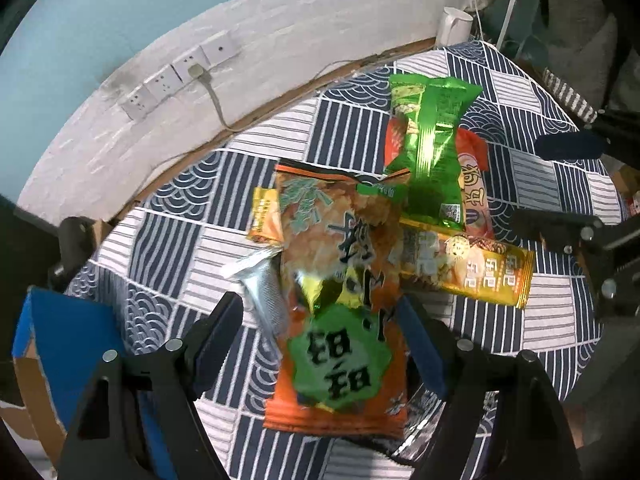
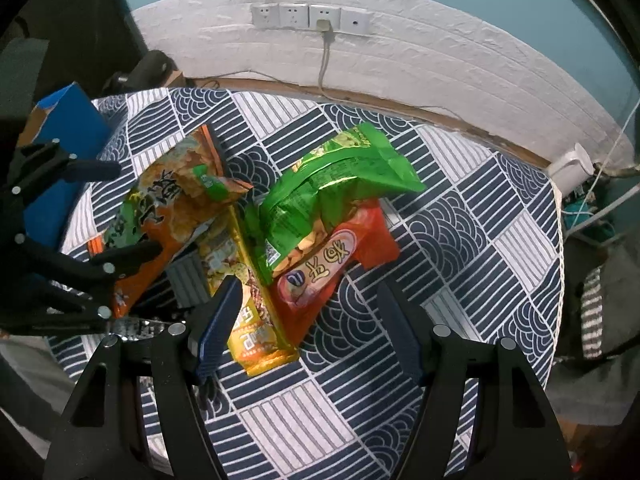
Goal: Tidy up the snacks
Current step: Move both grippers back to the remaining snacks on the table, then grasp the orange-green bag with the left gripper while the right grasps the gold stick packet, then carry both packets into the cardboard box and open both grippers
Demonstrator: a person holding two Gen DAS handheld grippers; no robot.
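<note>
A pile of snack packs lies on the patterned tablecloth [image 1: 560, 320]. My left gripper [image 1: 320, 336] is open and straddles the near end of a large orange and green bag [image 1: 340, 352]; its right finger is at the bag's edge, its left finger clear of it. A silver packet [image 1: 260, 284] pokes out from under that bag. My right gripper [image 2: 310, 324] is open over a yellow bar pack [image 2: 256, 332] and a red bag [image 2: 316, 280]. A green bag [image 2: 332, 188] lies on top of the red one. In the right wrist view the left gripper [image 2: 112, 212] brackets the orange bag [image 2: 172, 208].
A blue cardboard box [image 1: 68, 340] stands at the table's left edge. A white cup [image 2: 572, 164] sits by the white wall at the far right corner. A cable hangs from wall sockets [image 2: 312, 16]. Bare cloth [image 2: 480, 240] shows right of the pile.
</note>
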